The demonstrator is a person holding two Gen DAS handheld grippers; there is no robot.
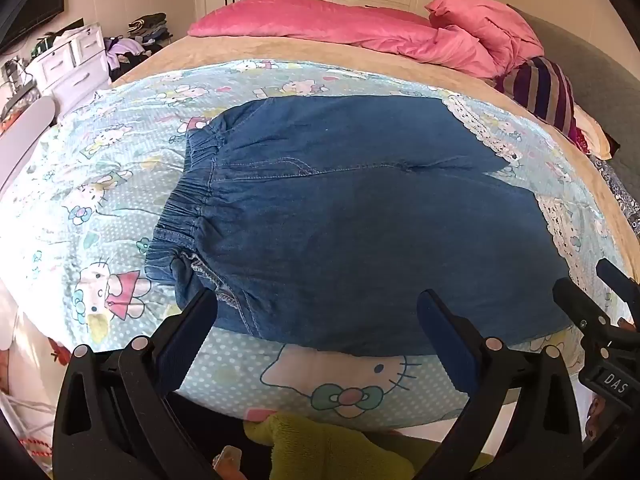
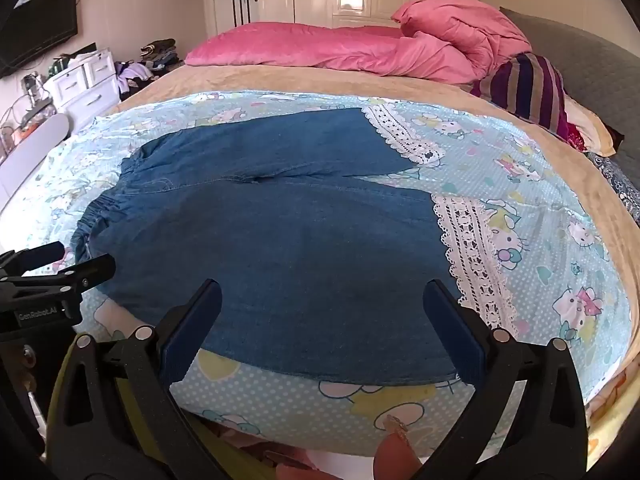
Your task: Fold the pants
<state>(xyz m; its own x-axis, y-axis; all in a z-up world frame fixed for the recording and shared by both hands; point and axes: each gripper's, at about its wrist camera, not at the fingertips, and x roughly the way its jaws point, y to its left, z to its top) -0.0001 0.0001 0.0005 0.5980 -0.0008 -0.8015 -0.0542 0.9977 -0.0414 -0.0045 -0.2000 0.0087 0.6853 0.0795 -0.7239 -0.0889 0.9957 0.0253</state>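
Note:
Blue denim pants (image 1: 340, 216) with white lace cuffs (image 1: 480, 128) lie flat on a light blue cartoon-cat sheet (image 1: 120, 184), elastic waistband (image 1: 188, 200) to the left, legs to the right. My left gripper (image 1: 318, 300) is open and empty, over the near edge of the pants by the waist side. My right gripper (image 2: 322, 292) is open and empty, over the near leg (image 2: 300, 260), just left of its lace cuff (image 2: 468, 248). Each gripper shows at the edge of the other's view: the right one (image 1: 600, 292), the left one (image 2: 76, 268).
A pink quilt (image 1: 360, 32) and a striped cushion (image 1: 540, 88) lie at the far side of the bed. White drawers (image 1: 68, 64) and a clothes pile stand to the far left. A green plush cloth (image 1: 328, 448) sits below the bed's near edge.

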